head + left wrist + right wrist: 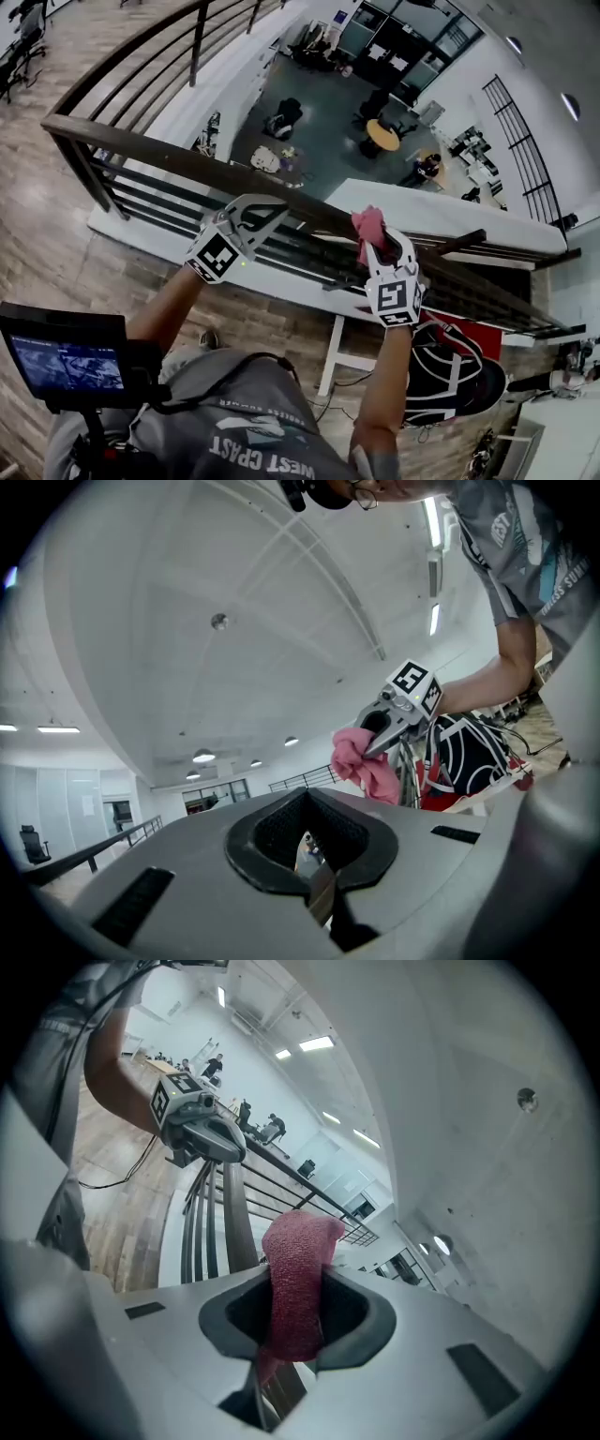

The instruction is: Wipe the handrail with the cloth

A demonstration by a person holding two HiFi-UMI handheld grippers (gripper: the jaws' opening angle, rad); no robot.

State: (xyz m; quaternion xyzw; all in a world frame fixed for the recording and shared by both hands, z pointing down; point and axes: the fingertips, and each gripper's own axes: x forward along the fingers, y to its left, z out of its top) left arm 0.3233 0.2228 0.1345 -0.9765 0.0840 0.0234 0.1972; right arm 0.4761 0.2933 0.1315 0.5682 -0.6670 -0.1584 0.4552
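We logged the right tongs (373, 240) clamped on the pink cloth (367, 223), which lay against the top of the handrail (187, 160). The left tongs (274, 208) were closed on nothing, just above the handrail, near the cloth.

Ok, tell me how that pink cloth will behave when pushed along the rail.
Probably floppy: the cloth bunches in soft folds in the right gripper. Likely light, and its nubbly weave should drag, not slip, on the handrail.

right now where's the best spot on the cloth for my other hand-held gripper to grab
Take the bunched end of the cloth beyond the tips of the right hand-held gripper. Come from the left along the handrail: that end faces that way, the rest is pinched in its jaws.
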